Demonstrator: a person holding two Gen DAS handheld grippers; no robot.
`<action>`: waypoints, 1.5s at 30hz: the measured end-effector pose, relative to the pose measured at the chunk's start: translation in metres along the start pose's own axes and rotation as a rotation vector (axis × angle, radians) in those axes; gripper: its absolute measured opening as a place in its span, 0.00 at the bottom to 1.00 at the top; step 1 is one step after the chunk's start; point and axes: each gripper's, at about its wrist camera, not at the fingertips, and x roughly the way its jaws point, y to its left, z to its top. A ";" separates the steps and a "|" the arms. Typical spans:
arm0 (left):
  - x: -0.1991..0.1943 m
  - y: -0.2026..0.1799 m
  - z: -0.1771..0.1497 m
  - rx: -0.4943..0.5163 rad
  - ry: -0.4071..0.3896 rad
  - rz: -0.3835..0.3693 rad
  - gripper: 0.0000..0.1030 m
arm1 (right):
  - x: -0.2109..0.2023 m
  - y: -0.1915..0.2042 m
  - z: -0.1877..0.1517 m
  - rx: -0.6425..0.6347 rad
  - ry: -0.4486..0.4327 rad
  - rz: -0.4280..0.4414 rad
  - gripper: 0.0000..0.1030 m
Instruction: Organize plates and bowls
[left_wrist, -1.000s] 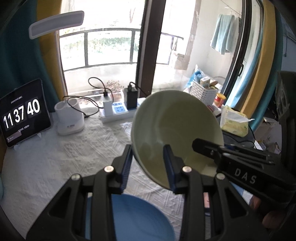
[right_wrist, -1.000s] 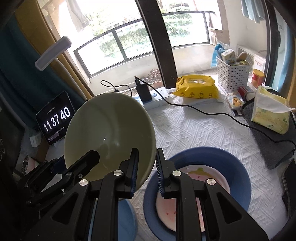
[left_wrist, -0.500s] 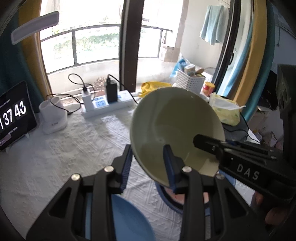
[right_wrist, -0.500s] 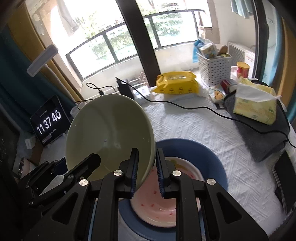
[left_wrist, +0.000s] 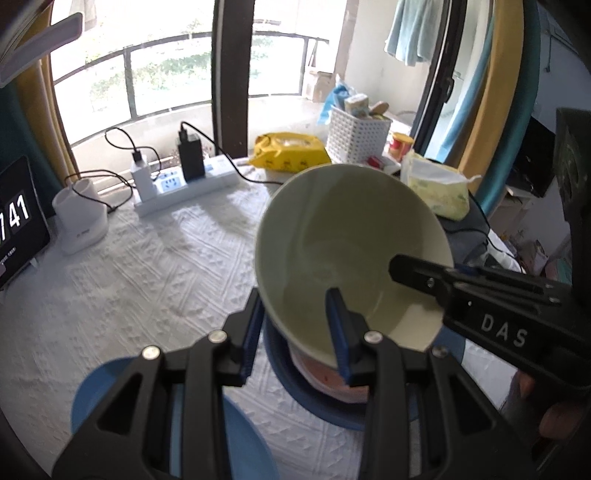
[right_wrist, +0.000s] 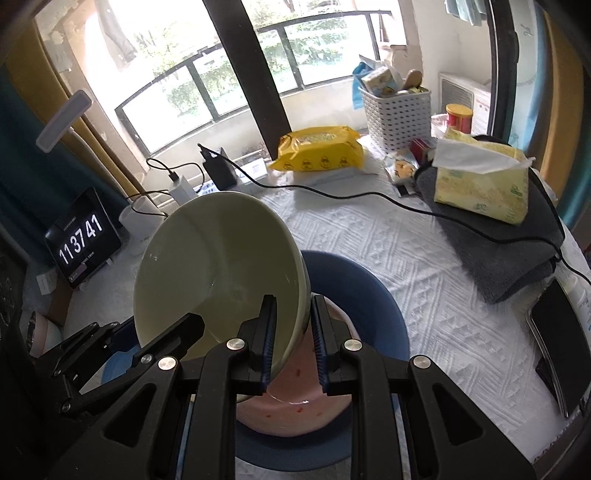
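While both grippers hold it, a pale green bowl (right_wrist: 218, 266) hangs tilted in the air above a dark blue bowl (right_wrist: 373, 291) on the table, its hollow facing the cameras; the right gripper (right_wrist: 291, 343) pinches the bowl's right rim, one finger inside and one outside the wall; the left gripper (left_wrist: 295, 332) clamps the opposite rim the same way, its fingers set wider apart, and in the right wrist view its body is mostly hidden behind the green bowl and the right gripper. Inside the dark blue bowl lies a pink dish with red specks (right_wrist: 295, 402); the green bowl and the gripper fingers cover most of it, and whether the green bowl touches it cannot be told. A blue plate (left_wrist: 236, 439) lies at the lower left in the left wrist view, cut off by the frame and partly hidden by the gripper. The table wears a white textured cloth (right_wrist: 406, 258); farther back sit a yellow wipes pack (right_wrist: 317, 147), a white slotted basket (right_wrist: 395, 110), a tissue pack (right_wrist: 480, 181) on a grey towel (right_wrist: 517, 258), a power strip (left_wrist: 177, 184) with chargers, and a clock display (right_wrist: 83, 245) whose digits are cut off in the left wrist view; a dark phone-like slab (right_wrist: 557, 321) lies at the right edge, only partly in frame.
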 end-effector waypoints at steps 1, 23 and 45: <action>0.002 -0.002 -0.002 0.002 0.007 -0.001 0.34 | 0.001 -0.002 -0.001 0.001 0.003 -0.003 0.20; 0.014 -0.016 -0.013 0.040 0.079 -0.027 0.34 | 0.008 -0.017 -0.020 0.008 0.070 -0.032 0.20; 0.017 -0.017 -0.015 0.039 0.111 -0.029 0.36 | 0.010 -0.025 -0.027 0.024 0.109 -0.020 0.26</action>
